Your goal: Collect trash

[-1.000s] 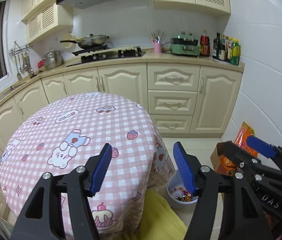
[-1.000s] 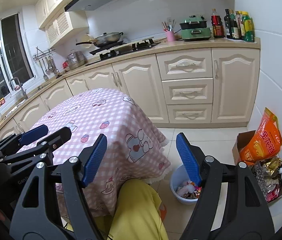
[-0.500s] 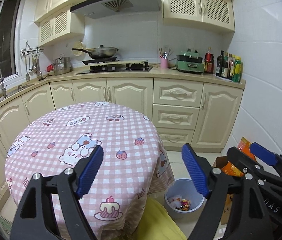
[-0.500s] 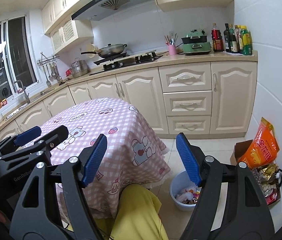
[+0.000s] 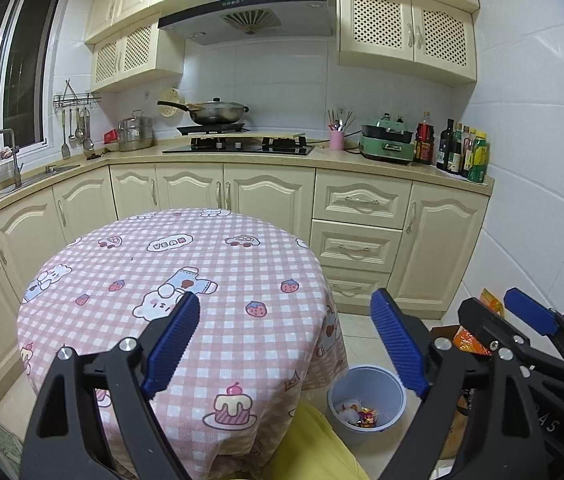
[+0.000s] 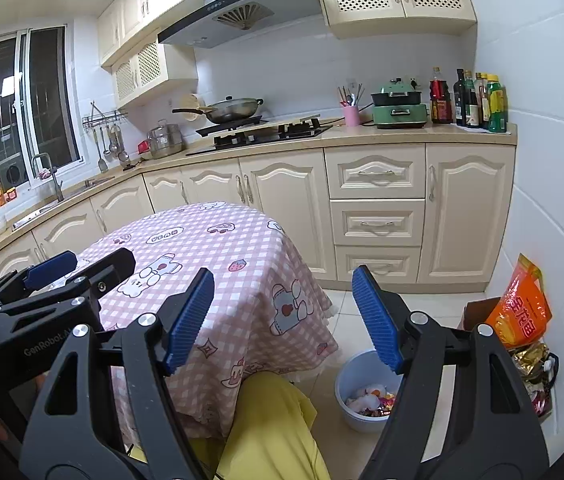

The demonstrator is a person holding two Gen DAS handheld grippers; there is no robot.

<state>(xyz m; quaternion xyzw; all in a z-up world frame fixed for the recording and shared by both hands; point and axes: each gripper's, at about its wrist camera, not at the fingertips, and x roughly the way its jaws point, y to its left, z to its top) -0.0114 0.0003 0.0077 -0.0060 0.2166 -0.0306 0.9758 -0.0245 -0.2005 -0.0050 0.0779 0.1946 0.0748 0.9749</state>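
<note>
A light blue bin (image 5: pixel 366 370) stands on the floor at the right foot of the round table (image 5: pixel 201 264), with wrappers and crumpled trash (image 5: pixel 358 416) inside. The right wrist view shows the same bin (image 6: pixel 356 420) and trash (image 6: pixel 370 398) beside the pink checked tablecloth (image 6: pixel 209 248), which is bare. My left gripper (image 5: pixel 284 300) hangs above the table's near edge; its jaws are opening, with nothing between them. My right gripper (image 6: pixel 284 276) is open and holds nothing, above the gap between table and bin. Each gripper shows in the other's view: right gripper (image 5: pixel 522 320), left gripper (image 6: pixel 61 276).
A cardboard box with an orange bag (image 6: pixel 522 312) and a dark bag of foil wrappers (image 6: pixel 534 372) stand against the right wall. A person's yellow-clad leg (image 6: pixel 265 420) is below the grippers. Cream cabinets (image 5: pixel 358 236) and a counter with a stove run behind the table.
Both grippers have lifted and tipped upward, so table and bin sit lower in view and the upper cabinets show. The left jaws have spread wider. The right jaws kept their width.
</note>
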